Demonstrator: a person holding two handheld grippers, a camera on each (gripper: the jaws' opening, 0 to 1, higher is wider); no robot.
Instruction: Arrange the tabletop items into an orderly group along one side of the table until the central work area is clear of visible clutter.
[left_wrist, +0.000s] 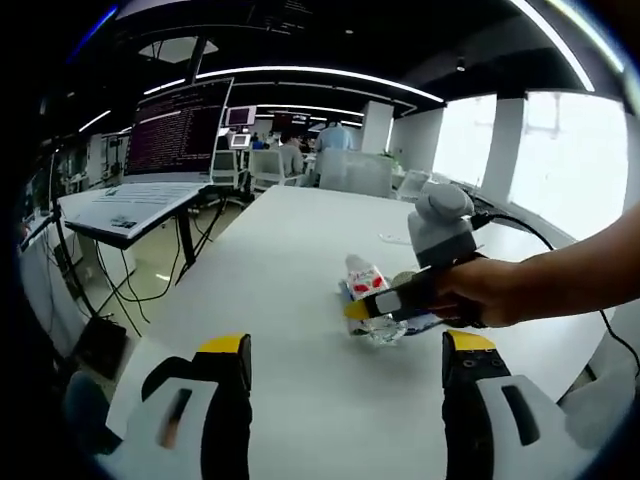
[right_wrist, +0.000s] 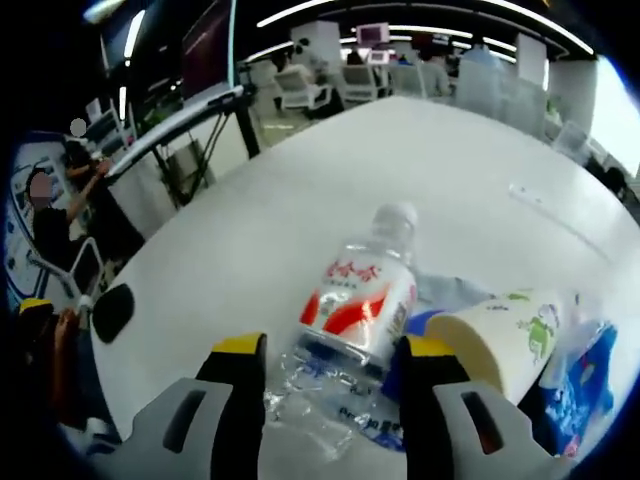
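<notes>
1. White desk (right_wrist: 300, 200), office background.
2. Right hand-held gripper (right_wrist: 335, 365) clamped around lying water bottle (right_wrist: 355, 310); paper cup (right_wrist: 500, 340) at 3 o'clock.
3. Left hand-held gripper (left_wrist: 345, 360) wide, empty.
4. Suggest: grip firm, slide sideways slowly.

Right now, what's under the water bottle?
The water bottle lies on its side on the white table. A blue wrapper and a paper cup sit beside it. Whether the wrapper reaches beneath is hidden.

Bottle (right_wrist: 355, 310) lies on the table (right_wrist: 300, 200), paper cup (right_wrist: 505, 335) just right of it
</notes>
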